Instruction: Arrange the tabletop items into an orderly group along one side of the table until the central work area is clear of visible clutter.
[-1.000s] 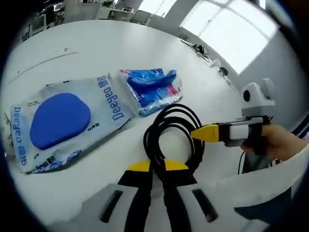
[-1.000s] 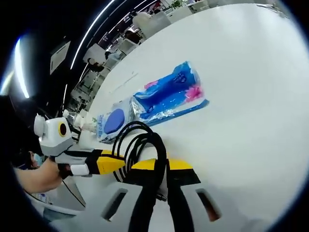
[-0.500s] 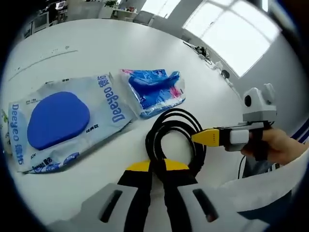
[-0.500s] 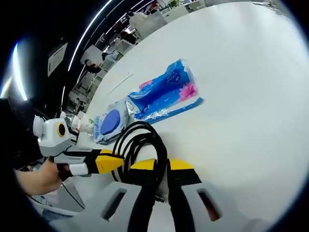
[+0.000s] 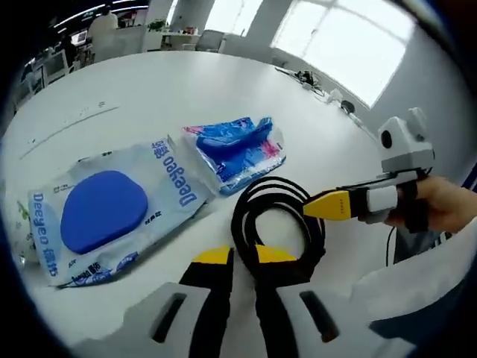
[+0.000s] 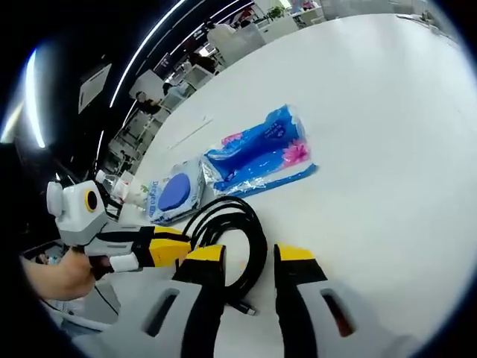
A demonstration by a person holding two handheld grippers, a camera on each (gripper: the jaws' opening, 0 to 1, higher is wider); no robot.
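- White table (image 5: 186,89) carries three items in a loose cluster: a coiled black cable (image 5: 277,224), a Deeyeo wet-wipes pack (image 5: 112,209) with a blue oval lid, and a blue tissue pack (image 5: 237,145).
- Left gripper view: left gripper (image 5: 243,257) has its yellow-tipped jaws close together with a narrow gap; the near edge of the cable coil passes at the jaw tips. Cannot tell from this angle whether the jaws actually pinch the cable.
- Same view: right gripper (image 5: 332,205) enters from the right, held in a hand (image 5: 443,209), its yellow tip over the right side of the coil. Contact with the cable cannot be judged.
- Right gripper view: right gripper (image 6: 250,255) jaws stand clearly apart, nothing between them; the cable coil (image 6: 231,231) lies on the table just ahead, its loop crossing in front of the left jaw.
- Same view: left gripper (image 6: 168,250) comes in from the left, yellow tip at the coil's left edge.
- Wet-wipes pack (image 6: 173,195) and tissue pack (image 6: 261,153) lie side by side, edges touching or nearly so, just beyond the cable.
- Tissue pack is crumpled, with a pink flower print at one end.
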